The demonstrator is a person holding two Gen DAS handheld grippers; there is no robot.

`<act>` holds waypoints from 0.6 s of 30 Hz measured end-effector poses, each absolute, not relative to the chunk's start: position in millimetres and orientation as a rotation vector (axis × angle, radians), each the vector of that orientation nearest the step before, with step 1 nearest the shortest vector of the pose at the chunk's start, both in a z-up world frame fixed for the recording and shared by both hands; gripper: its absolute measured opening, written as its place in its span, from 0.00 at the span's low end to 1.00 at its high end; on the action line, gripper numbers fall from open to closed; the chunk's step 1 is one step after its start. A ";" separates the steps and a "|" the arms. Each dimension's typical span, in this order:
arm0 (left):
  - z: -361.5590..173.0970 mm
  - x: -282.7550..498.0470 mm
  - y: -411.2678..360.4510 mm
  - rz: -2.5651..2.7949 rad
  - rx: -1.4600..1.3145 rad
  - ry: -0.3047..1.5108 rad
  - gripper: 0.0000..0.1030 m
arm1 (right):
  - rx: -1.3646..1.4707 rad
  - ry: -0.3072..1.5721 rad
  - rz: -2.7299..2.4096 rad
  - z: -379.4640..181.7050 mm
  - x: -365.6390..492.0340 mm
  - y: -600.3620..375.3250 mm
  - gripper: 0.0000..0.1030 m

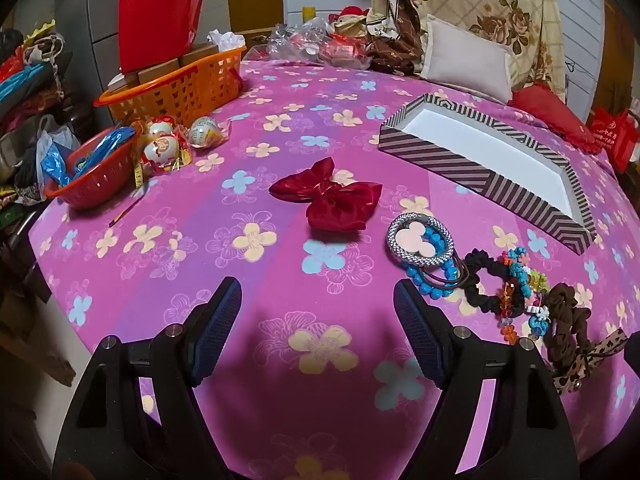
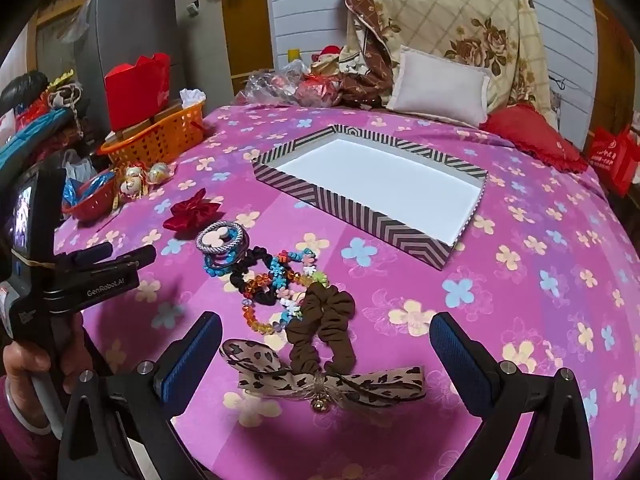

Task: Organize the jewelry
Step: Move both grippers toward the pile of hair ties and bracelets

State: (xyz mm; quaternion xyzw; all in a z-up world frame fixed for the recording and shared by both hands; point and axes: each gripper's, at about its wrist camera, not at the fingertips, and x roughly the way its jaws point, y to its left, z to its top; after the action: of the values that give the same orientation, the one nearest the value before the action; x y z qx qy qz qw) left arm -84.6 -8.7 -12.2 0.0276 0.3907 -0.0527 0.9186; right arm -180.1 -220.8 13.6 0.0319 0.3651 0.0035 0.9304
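1. Nearest our right gripper (image 2: 326,354) lies a leopard-print ribbon bow with a small gold bell (image 2: 320,380), on the cloth between and just ahead of the spread fingers; nothing is held and the jaws stand wide.
2. Just beyond that bow sits a brown fabric scrunchie (image 2: 326,320), touching it.
3. Ahead and to the left of our right gripper runs a tangle of bead bracelets in orange, turquoise and mixed colours (image 2: 276,280), a black scrunchie (image 2: 250,276) and a silver woven ring with a pale mouse-shaped centre (image 2: 222,238).
4. Further ahead, well apart from the pile, rests a striped brown-and-cream shallow box with a white inside (image 2: 308,196), with nothing in it.
5. Our left gripper (image 1: 318,320) hovers over the pink flowered bedspread (image 1: 280,280), jaws wide and holding nothing.
6. Straight ahead of our left gripper lies a dark red velvet bow (image 1: 330,198); the jewelry pile is off to its right.
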 end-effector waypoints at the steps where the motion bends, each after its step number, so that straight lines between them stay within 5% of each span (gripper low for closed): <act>1: -12.0 -84.7 -8.7 -0.110 0.056 0.804 0.77 | 0.063 0.749 0.007 12.9 -179.6 -220.4 1.00; 18: -15.2 -75.0 -4.8 -0.172 -0.009 0.859 0.77 | 0.101 0.768 -0.006 8.0 -181.9 -237.0 1.00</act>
State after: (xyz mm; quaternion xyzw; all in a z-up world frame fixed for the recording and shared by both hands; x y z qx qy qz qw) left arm -75.0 -4.8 -15.2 -0.0045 0.4161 -0.0832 0.9055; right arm -181.9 -237.0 8.0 0.0491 0.3747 -0.0030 0.9259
